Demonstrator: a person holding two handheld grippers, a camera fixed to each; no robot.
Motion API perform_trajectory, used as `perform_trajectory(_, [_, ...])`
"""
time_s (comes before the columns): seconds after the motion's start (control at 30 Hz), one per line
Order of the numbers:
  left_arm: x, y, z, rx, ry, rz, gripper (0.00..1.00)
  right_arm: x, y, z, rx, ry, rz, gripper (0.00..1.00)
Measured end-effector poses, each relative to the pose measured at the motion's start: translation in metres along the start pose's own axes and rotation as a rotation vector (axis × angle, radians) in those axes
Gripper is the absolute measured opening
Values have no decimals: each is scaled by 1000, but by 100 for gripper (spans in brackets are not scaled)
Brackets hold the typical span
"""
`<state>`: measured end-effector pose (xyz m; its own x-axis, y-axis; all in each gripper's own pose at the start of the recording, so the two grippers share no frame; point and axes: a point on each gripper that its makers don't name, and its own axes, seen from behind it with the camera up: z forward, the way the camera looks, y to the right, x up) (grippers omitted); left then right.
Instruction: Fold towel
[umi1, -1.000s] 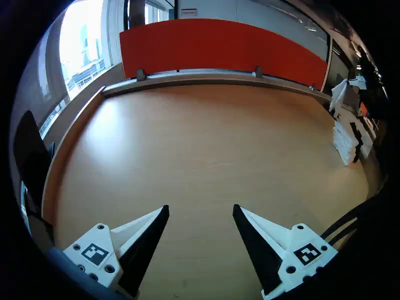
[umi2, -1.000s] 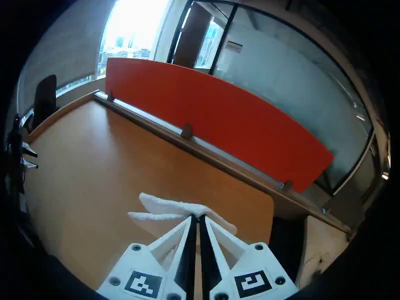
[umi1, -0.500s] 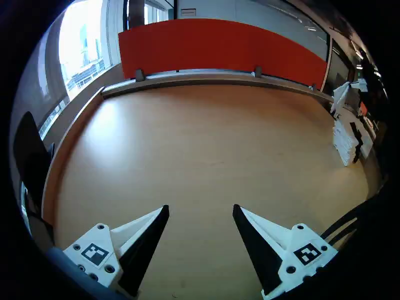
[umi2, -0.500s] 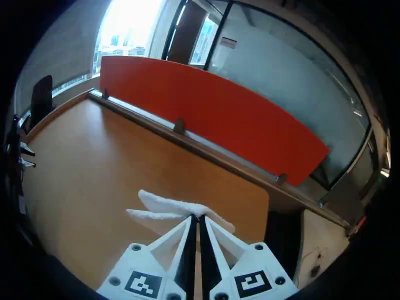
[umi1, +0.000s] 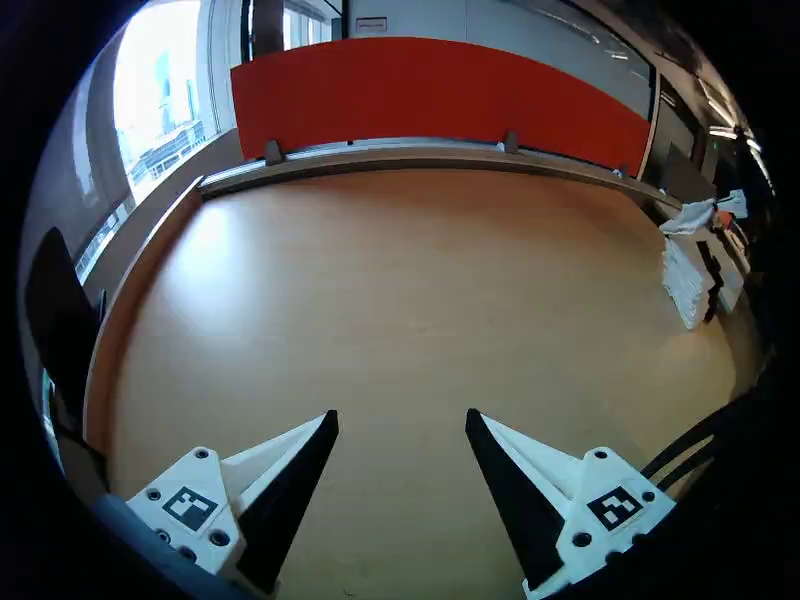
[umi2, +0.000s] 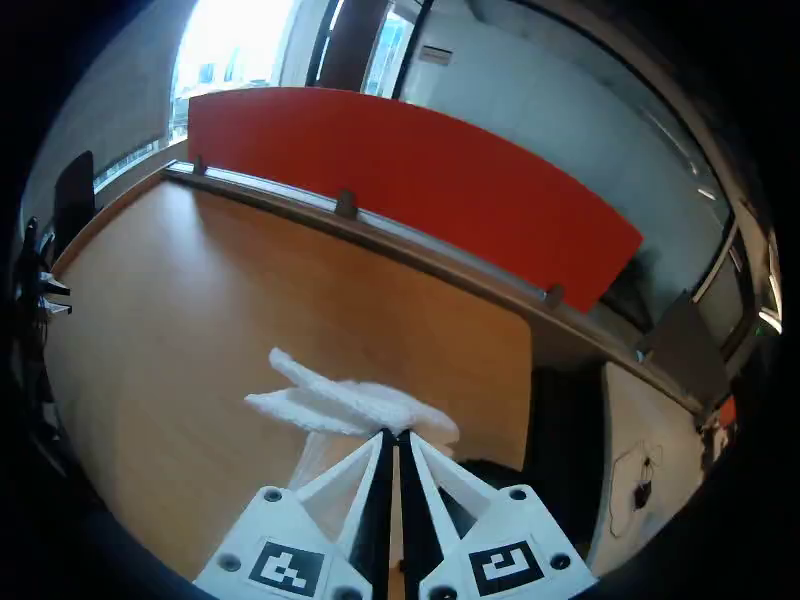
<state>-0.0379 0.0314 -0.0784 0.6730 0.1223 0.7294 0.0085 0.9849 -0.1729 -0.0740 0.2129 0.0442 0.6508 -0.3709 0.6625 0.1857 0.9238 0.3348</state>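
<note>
Pinching the towel (umi2: 345, 405) in my right gripper (umi2: 396, 435), fingers clamped on its bunched edge above the desk (umi2: 200, 300); my left gripper (umi1: 400, 415) hangs spread wide over wood.

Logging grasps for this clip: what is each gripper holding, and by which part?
Right gripper pinches the white towel at a bunched edge; left gripper holds nothing.
</note>
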Motion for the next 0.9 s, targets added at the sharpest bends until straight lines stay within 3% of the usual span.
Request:
perform_trajectory(0.37, [-1, 1, -1, -3, -2, 10, 95, -73, 4, -10, -28, -105, 48, 4])
perform_trajectory(0.9, [-5, -4, -6, 2, -7, 19, 95, -114, 6, -11, -46, -170, 93, 4])
